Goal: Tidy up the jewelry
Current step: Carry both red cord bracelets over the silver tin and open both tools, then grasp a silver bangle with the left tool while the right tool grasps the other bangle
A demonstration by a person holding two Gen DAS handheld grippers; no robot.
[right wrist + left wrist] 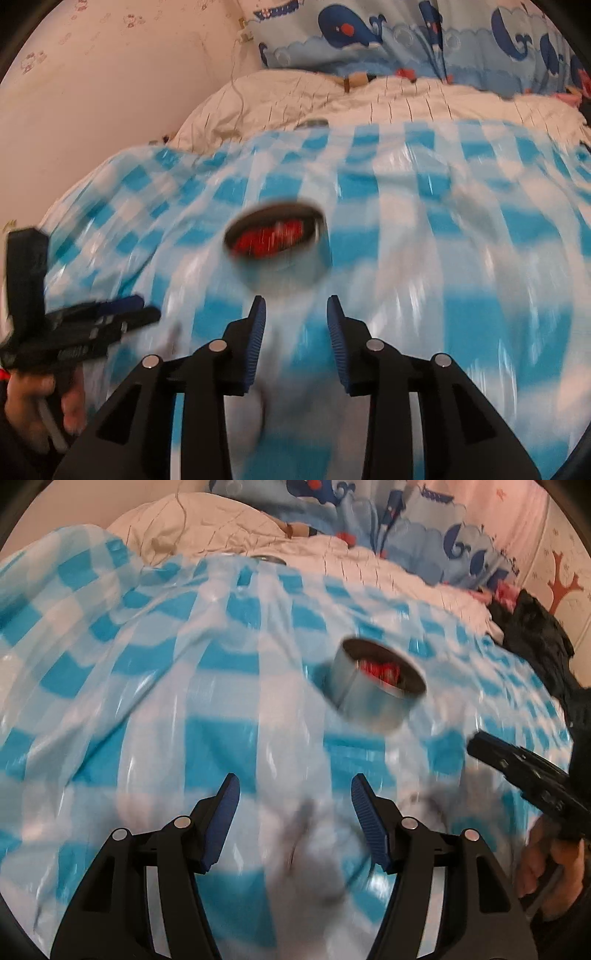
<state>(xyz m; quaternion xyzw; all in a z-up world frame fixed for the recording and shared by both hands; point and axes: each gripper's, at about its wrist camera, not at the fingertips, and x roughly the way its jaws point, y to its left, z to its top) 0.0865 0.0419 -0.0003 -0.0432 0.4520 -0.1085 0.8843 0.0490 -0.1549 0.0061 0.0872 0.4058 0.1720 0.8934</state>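
A round metal tin (373, 685) stands on the blue-and-white checked cloth (184, 686) with red jewelry (382, 672) inside. In the right wrist view the tin (280, 247) and its red contents (271, 238) sit just ahead of my right gripper (295, 310), which is open and empty. My left gripper (293, 786) is open and empty, near and left of the tin. Blurred grey shapes (306, 823) lie on the cloth between the left fingers; I cannot tell what they are. The right gripper shows at the right edge of the left wrist view (524, 775); the left gripper shows at the left of the right wrist view (92, 325).
A round metal lid (267, 558) lies at the cloth's far edge, also in the right wrist view (314, 122). Beyond are a white quilt (295, 96), whale-print pillows (369, 37) and a wall (110, 74). Dark clothing (539, 638) lies at the right.
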